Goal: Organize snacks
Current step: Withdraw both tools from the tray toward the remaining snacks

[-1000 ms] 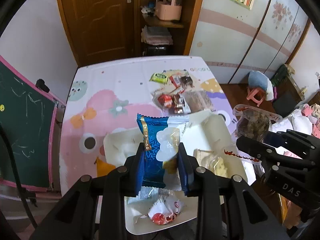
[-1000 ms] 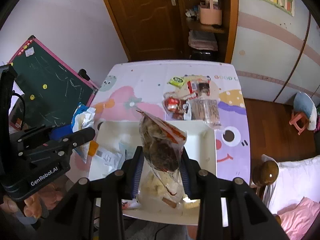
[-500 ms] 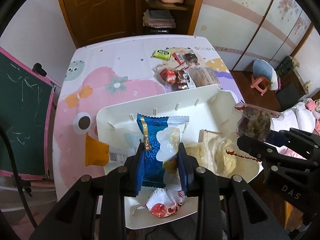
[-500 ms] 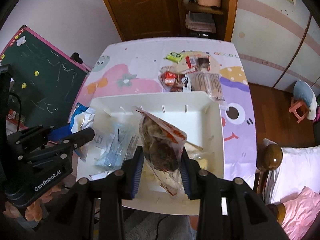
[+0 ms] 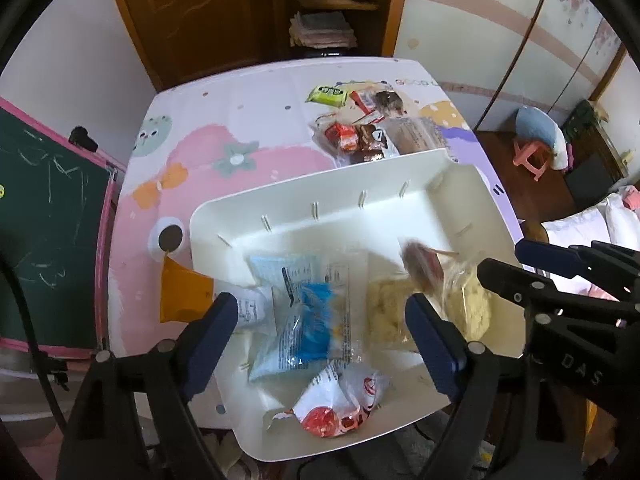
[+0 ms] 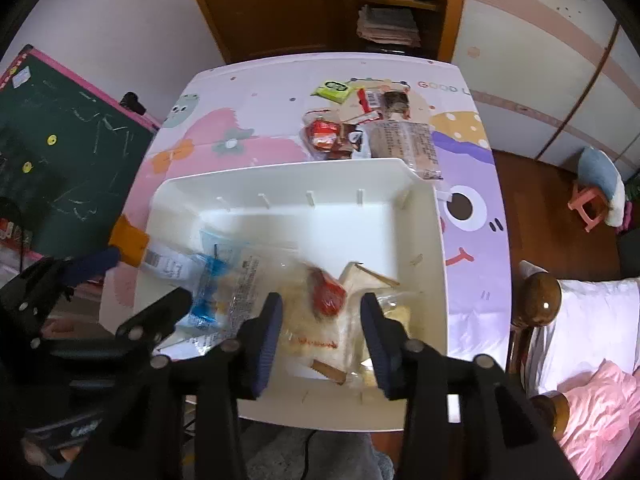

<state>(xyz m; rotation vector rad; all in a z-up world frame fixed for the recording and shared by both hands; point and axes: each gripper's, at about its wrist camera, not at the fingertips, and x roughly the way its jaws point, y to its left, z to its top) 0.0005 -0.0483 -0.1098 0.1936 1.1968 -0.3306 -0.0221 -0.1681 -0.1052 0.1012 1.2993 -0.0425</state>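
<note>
Drop step: both snacks going into the white plastic bin point(image 5: 472, 196) on the cartoon-print desk point(image 5: 240, 120). Left gripper point(image 5: 320, 320) jaws opening, released; blue-and-clear snack packet point(image 5: 316, 320) lies loose in the bin below. Right gripper point(image 6: 320, 316) jaws opening around the clear red-labelled snack bag point(image 6: 320, 320), blurred, seemingly dropping. Both point steeply down over the bin's near side. Next, likely: lift clear, reach the far snack pile point(image 6: 360, 128).

"DAS" on the right gripper point(image 5: 576, 364) body; "GOOD" printed on the tablecloth point(image 6: 436, 87) near far-right corner. Snack labels too blurred.
</note>
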